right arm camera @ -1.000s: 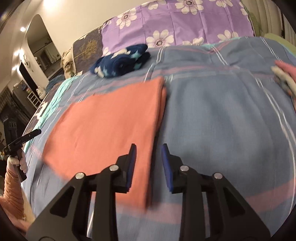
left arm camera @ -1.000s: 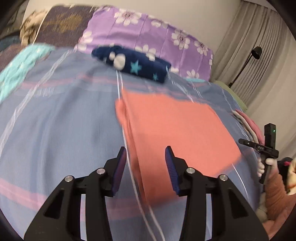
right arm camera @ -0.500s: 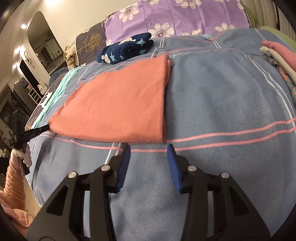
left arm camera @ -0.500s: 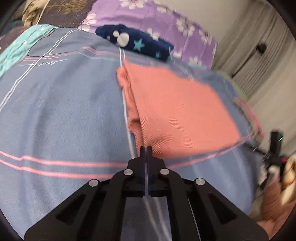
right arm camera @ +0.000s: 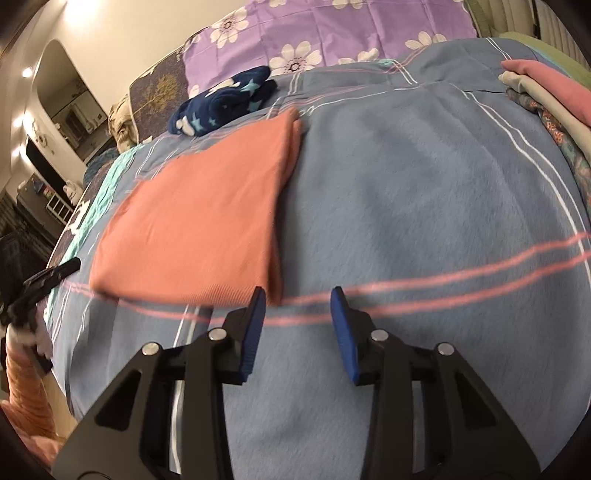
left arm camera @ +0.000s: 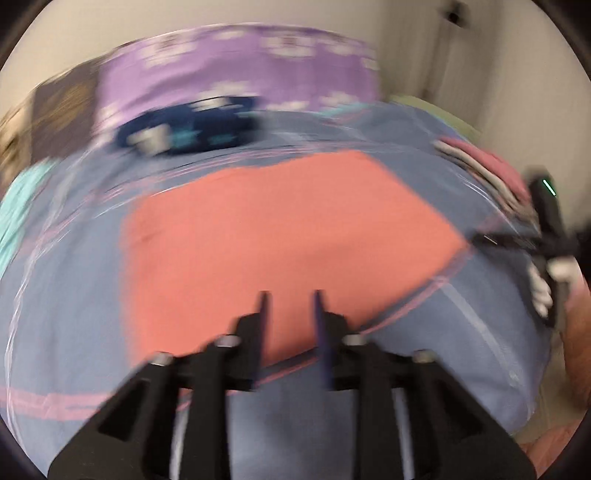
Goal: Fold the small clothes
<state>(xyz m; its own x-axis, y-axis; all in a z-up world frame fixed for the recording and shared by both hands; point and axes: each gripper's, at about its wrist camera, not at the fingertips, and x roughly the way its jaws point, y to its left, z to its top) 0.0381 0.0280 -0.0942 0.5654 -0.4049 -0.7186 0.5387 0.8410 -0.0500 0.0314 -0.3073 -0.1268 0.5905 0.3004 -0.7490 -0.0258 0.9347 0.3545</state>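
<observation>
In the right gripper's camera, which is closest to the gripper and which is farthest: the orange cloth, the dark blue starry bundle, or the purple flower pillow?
From the right gripper:
1. Orange cloth, flat on the blanket, just ahead and left; its near corner is by the left finger.
2. Dark blue starry bundle, past the cloth's far edge, up left.
3. Purple flower pillow, at the bed's far end, behind the bundle.

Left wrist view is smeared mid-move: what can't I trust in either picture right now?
- Left wrist: motion blur hides the salmon cloth edges and layers.
- Left wrist: dark blue garment pattern smeared.
- Right wrist: cloth's near edge blurred behind the right tool.
- Right wrist: folded pile cut by the frame edge.
</observation>
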